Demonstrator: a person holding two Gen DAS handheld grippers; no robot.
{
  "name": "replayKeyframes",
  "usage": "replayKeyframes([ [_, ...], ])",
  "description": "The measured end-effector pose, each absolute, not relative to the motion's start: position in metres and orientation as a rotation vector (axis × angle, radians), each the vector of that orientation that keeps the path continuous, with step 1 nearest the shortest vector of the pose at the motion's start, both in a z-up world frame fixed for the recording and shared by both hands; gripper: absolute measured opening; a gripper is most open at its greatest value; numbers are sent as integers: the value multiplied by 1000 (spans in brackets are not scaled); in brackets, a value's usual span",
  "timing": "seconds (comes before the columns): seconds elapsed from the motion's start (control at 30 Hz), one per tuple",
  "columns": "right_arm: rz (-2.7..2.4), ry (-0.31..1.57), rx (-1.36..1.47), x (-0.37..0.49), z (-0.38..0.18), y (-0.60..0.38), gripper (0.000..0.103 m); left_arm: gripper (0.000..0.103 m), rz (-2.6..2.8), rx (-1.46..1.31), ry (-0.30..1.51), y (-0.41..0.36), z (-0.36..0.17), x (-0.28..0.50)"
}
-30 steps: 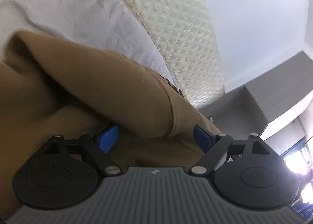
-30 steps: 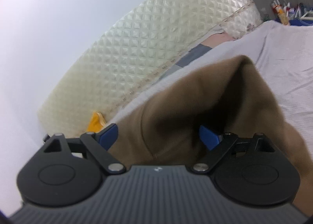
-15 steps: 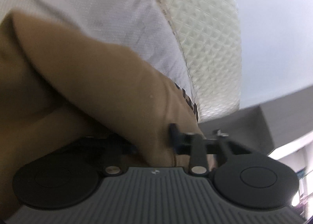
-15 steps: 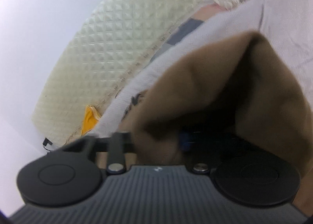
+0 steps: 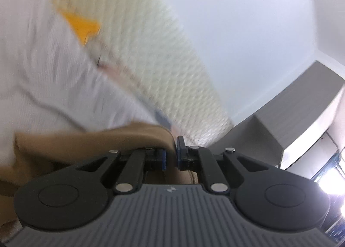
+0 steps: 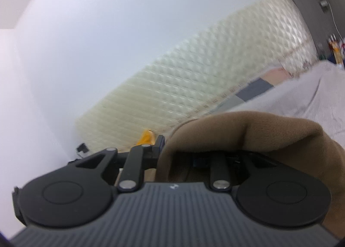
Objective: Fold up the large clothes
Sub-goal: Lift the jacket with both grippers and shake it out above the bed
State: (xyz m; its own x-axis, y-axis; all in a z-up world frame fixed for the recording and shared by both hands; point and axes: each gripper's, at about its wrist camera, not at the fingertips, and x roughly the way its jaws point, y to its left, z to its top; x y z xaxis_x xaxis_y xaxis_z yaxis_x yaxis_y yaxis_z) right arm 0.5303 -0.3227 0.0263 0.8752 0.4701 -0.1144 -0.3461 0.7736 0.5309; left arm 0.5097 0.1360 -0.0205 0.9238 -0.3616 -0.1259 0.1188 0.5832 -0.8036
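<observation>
Brown garment (image 5: 92,139) — a thick, soft piece of clothing, sweatshirt-like in weight — lies on a bed covered by a white sheet (image 5: 43,70), and both claws have hold of it near its upper edge.

In the left wrist view, the left claw (image 5: 171,157) has its blue pads almost together, pinching a thin edge of the brown cloth between them; the rest of the cloth trails off to the left and below the claw. Behind it stands a cream quilted headboard (image 5: 163,57), with a small orange object (image 5: 84,27) at the seam between headboard and sheet. This view is blurred.

In the right wrist view, the right claw (image 6: 179,156) is closing on a thicker bunch of the same garment (image 6: 248,130). The cloth humps over the right finger and hides it, so only the left finger shows clearly; the fold sits between the jaws and appears gripped.

The fabric looks limp and fairly heavy for clothing — it sags and drapes rather than keeping any shape, and it is not slippery or fragile. A firm pinch on a hem or seam should hold best. A pinch on one layer may let the rest hang and twist, so two holds spaced well apart along one edge seem wise.
</observation>
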Motion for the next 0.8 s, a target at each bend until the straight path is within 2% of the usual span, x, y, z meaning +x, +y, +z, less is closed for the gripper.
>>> replayKeyframes([
  [0.43,579,38,370,337,174,-299,25,10,-282,-754,15,153,140,266],
  [0.8,703,-123,347,208,270,-303,25,11,-264,-603,-202,156,284,82],
])
